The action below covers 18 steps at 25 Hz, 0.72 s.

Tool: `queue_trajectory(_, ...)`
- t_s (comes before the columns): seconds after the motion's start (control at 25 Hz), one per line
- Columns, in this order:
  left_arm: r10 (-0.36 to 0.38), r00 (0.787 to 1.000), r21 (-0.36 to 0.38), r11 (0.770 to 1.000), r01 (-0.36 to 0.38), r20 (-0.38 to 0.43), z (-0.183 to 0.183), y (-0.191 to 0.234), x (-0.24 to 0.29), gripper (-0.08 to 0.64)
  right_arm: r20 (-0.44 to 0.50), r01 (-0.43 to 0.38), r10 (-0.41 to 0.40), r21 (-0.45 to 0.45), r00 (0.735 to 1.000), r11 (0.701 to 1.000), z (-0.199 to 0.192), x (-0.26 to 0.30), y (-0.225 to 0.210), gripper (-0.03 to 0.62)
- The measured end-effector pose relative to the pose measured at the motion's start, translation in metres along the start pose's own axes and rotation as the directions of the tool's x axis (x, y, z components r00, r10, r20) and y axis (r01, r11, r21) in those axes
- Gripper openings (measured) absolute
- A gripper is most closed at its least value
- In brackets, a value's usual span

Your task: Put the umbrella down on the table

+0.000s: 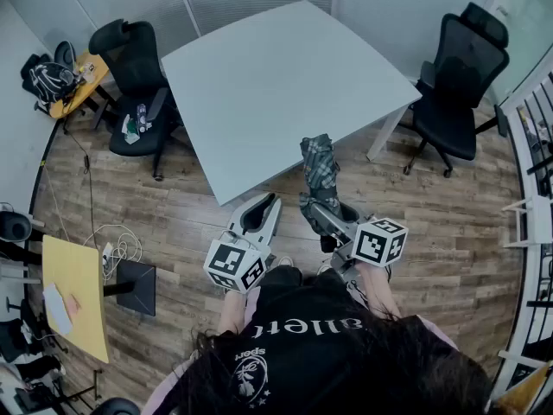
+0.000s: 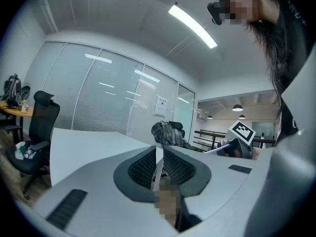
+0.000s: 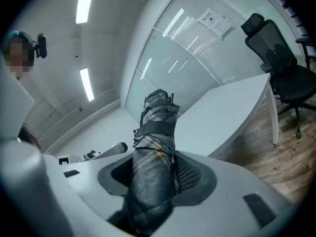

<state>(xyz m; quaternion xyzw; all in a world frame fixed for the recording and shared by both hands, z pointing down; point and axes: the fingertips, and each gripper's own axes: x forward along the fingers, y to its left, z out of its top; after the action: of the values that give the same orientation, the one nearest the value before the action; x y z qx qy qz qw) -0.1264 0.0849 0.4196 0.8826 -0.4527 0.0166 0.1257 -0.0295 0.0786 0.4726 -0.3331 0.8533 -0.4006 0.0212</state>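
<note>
We see a wood-plank floor (image 1: 199, 232) under a white table (image 1: 276, 85), one black office chair (image 1: 138, 76) off its left corner and a second chair (image 1: 462, 67) off its right corner. Frosted glass partitions (image 2: 98, 93) line the room; strip lights (image 2: 192, 26) run along the ceiling.

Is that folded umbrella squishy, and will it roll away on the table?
Probably squishy: the umbrella shows loose fabric folds where the right gripper clamps it. It looks roundish, so it might roll a little on the flat table.
</note>
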Motion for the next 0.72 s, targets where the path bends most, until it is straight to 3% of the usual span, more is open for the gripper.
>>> queue_trajectory(0.72, -0.011, 1.000, 0.003, 1.000, 0.011, 0.001, 0.002, -0.019, 0.030, 0.060, 0.042, 0.005, -0.007, 0.034, 0.999, 0.999, 0.022, -0.028, -0.026, 0.202)
